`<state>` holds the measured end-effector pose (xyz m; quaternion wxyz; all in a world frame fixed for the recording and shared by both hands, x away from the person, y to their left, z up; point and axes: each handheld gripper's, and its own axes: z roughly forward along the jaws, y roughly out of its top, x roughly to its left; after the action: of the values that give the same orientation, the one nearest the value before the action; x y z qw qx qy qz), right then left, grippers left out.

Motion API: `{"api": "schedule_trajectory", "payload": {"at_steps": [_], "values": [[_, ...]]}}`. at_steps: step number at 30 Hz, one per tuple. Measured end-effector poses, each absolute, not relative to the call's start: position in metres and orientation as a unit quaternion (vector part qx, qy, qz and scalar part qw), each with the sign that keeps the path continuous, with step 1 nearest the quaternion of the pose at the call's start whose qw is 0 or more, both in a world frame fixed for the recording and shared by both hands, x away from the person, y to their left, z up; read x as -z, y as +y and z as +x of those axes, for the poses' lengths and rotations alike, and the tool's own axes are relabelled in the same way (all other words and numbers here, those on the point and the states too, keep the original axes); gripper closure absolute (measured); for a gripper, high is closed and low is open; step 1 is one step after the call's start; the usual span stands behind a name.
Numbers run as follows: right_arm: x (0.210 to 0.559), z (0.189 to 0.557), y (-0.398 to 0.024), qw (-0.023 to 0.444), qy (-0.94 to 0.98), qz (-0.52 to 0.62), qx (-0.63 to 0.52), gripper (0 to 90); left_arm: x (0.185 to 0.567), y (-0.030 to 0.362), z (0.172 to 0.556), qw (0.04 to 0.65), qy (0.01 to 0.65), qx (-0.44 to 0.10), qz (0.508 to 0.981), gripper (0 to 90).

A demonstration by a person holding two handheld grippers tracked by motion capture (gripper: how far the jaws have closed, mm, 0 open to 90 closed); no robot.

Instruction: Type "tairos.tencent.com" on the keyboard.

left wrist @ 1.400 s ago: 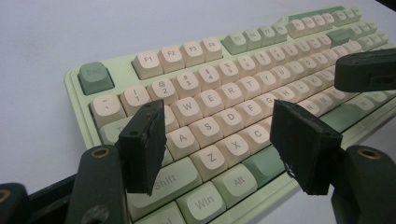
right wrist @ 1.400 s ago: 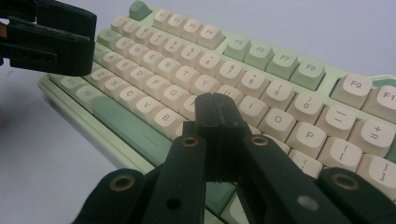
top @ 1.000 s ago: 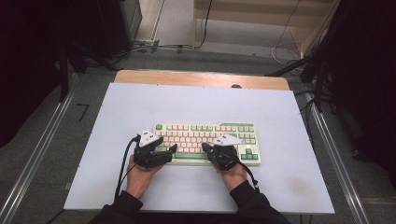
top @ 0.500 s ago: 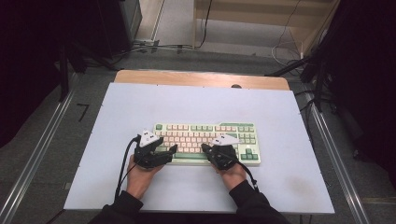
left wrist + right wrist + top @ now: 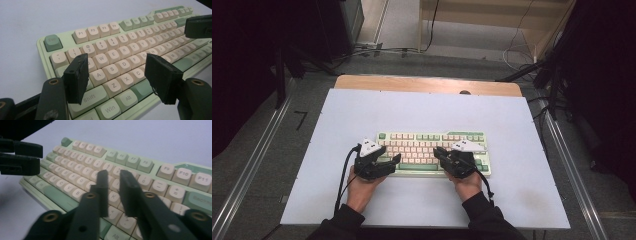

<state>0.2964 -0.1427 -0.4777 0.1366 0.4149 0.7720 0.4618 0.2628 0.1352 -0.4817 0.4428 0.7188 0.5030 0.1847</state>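
A green and cream mechanical keyboard (image 5: 432,152) lies flat on the pale lavender table (image 5: 422,110), near the person's edge and roughly centred between the two hands. Its letter keys are cream, while Esc, Shift, Win, Alt and the space bar are green.

The left gripper (image 5: 379,162), held in the left hand (image 5: 362,187), hovers over the keyboard's near left corner. In the left gripper view its jaws stand wide apart, holding nothing, with the A, Z, X and C keys showing in the gap between them (image 5: 115,75). The Shift key (image 5: 90,98) lies just beneath the left jaw.

The right gripper (image 5: 447,159), held in the right hand (image 5: 469,182), is over the right half of the bottom rows. In the right gripper view its jaws are drawn nearly together with only a narrow slit between them (image 5: 113,191) and nothing gripped; their tips sit above the keys near K, though contact with the keys cannot be told. The left gripper's jaws show at that view's left edge, above the keyboard's far end.

A black cable (image 5: 343,180) trails from the left gripper along the forearm.
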Motion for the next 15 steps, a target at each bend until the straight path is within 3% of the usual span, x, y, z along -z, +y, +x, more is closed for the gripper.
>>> {"api": "schedule_trajectory", "payload": {"at_steps": [8,15], "values": [[0.472,0.299,-0.158,0.147,0.757,0.433,-0.466,37.5,0.48,0.136,0.264,0.446,0.504,-0.184,0.717,36.5],[0.469,0.299,-0.171,0.153,0.748,0.448,-0.466,31.1,0.48,0.135,0.265,0.448,0.502,-0.183,0.717,36.4]]}}
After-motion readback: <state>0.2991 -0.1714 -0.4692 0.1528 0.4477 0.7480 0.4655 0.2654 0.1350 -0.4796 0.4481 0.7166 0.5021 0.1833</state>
